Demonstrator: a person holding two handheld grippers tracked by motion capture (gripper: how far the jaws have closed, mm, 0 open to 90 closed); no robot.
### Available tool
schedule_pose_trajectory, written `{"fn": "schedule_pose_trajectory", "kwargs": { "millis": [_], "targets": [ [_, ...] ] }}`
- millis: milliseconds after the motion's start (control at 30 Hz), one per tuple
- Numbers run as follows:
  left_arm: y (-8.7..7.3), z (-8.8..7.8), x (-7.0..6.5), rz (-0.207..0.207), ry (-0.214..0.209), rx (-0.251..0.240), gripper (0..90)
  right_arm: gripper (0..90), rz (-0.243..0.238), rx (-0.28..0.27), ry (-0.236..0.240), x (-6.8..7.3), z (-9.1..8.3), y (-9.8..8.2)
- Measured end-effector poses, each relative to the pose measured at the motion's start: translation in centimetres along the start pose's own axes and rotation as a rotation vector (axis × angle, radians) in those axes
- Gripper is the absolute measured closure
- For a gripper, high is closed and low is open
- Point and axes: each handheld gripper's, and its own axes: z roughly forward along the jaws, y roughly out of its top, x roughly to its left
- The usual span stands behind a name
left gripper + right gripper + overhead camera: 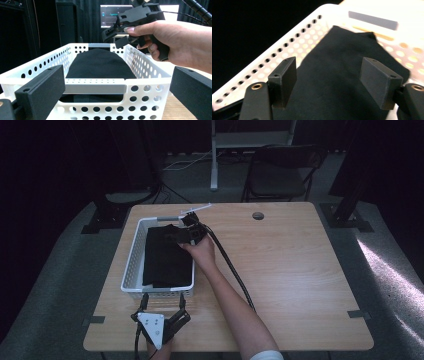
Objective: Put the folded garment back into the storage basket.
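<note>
Right gripper (186, 231), fingers parted above folded black cloth (167, 255) in white basket (131, 257), frame centre-left; left gripper (161, 316), fingers spread, idle below.

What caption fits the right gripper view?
Right gripper, jaws apart, above the folded black cloth lying in the white basket.

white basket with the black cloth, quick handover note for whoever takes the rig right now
Right gripper: jaws open above the folded black cloth, nothing pinched between them.
Left gripper: open, resting on the table just in front of the white basket, holding nothing.
Done: the cloth lies folded inside the basket.
Left: probably lift the right gripper out clear of the basket; check the cloth sits flat.
</note>
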Motion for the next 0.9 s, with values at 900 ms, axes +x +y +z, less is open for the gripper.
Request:
{"fn": "schedule_pose_trajectory", "kwargs": {
  "millis": [900],
  "targets": [
    [0.0,0.0,0.0,0.002,0.001,0.002,0.8,3.1,-0.132,-0.079,0.020,0.3,-2.7,-2.6]
  ]
}}
